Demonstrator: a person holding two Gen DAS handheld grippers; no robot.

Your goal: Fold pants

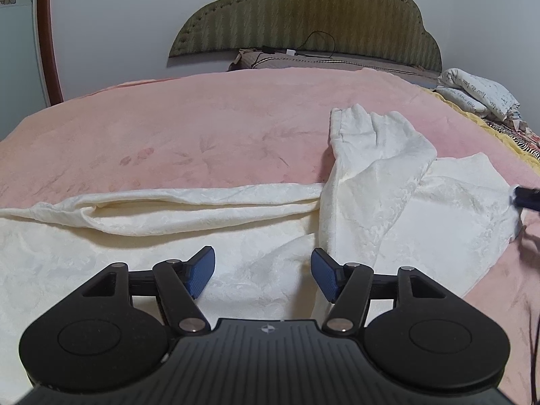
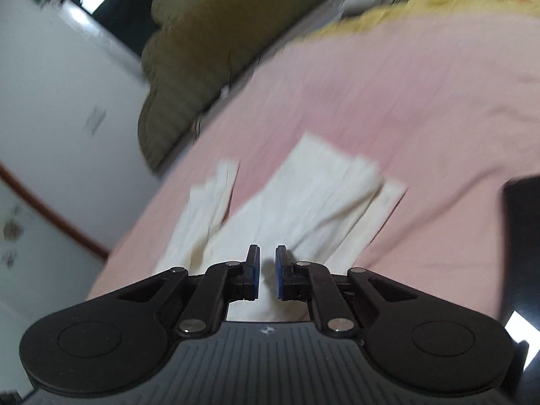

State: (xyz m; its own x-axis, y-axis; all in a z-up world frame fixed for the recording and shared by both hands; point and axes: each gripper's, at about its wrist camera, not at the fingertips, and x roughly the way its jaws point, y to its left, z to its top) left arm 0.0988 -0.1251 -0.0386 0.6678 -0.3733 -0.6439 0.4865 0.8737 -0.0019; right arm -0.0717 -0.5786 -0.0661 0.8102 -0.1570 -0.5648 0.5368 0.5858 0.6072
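Note:
Cream-white pants (image 1: 236, 222) lie spread on a pink bedspread (image 1: 168, 128). One leg runs left across the view; the other leg (image 1: 371, 155) is bent up toward the headboard. My left gripper (image 1: 263, 275) is open and empty, hovering just above the fabric. In the blurred right wrist view the pants (image 2: 303, 202) lie ahead of my right gripper (image 2: 267, 271), whose blue pads stand close together with a thin gap and pants fabric between them. The right gripper's tip (image 1: 526, 197) also shows at the pants' right edge in the left wrist view.
An olive padded headboard (image 1: 303, 13) and a pillow (image 1: 303, 60) stand at the far end. Folded printed bedding (image 1: 479, 94) lies at the far right on a yellow-edged cover (image 1: 472, 118). A dark object (image 2: 523, 243) sits at the right edge.

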